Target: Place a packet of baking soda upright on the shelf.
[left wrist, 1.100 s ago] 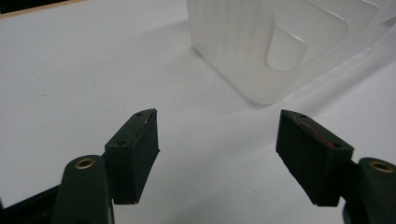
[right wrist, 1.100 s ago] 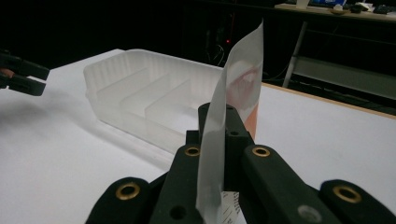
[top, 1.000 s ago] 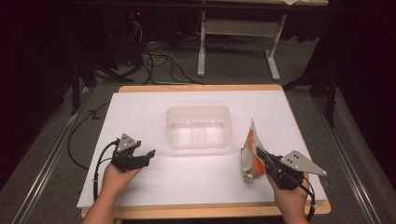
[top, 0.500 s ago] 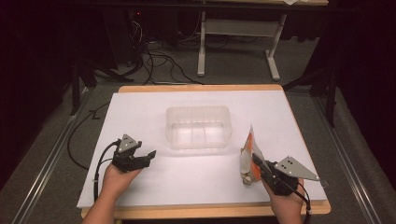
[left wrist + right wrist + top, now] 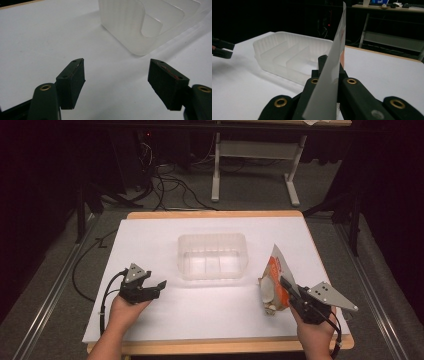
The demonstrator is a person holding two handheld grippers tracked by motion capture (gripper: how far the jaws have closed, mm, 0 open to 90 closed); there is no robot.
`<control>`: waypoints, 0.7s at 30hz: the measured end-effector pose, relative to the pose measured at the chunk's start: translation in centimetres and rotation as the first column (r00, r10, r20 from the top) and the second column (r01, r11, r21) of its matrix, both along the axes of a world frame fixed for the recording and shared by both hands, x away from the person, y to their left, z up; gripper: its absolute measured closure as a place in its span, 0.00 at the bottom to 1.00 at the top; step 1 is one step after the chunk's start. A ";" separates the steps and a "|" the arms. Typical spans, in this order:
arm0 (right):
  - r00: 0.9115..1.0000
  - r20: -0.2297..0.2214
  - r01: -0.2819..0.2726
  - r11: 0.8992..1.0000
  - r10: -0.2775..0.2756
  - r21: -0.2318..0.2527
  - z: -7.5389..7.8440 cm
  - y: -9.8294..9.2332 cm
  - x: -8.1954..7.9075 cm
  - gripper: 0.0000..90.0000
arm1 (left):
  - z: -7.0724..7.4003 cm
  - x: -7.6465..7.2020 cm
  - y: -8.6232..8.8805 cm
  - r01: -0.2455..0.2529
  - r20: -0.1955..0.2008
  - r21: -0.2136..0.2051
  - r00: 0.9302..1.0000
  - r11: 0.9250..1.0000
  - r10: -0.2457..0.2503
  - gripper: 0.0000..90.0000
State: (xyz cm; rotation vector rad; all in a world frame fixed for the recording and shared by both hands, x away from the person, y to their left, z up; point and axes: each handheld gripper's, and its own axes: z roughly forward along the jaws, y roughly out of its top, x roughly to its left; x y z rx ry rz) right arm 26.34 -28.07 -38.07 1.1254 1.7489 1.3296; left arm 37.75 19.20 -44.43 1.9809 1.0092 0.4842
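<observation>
I've got the right gripper (image 5: 286, 287) clamped on the packet (image 5: 275, 282) by its edge, off the table right of the bin (image 5: 212, 256) — so it can drop in end-first; the left gripper (image 5: 156, 287) rests wide and empty near the bin's left — ready to steady it

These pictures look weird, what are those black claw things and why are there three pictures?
A person holds a tool called a gripper in each hand. One camera looks down from above; the other two ride on the grippers and look along their black jaws. On the white table stands a clear plastic bin with dividers inside. The left gripper is open and holds nothing. The right gripper is shut on an orange and white snack bag, pinching its flat edge.
</observation>
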 end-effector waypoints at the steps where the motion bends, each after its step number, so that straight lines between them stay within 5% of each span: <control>1: 1.000 0.005 -0.003 1.000 0.003 0.002 0.2 0.0 0.0 1.00 | 0.0 0.0 0.0 -0.001 0.000 -0.001 1.000 1.000 0.001 0.34; 21: 0.994 0.086 -0.076 0.997 0.074 0.016 5.7 2.1 1.2 1.00 | 0.2 -0.2 0.2 -0.004 0.014 -0.018 1.000 1.000 0.004 0.33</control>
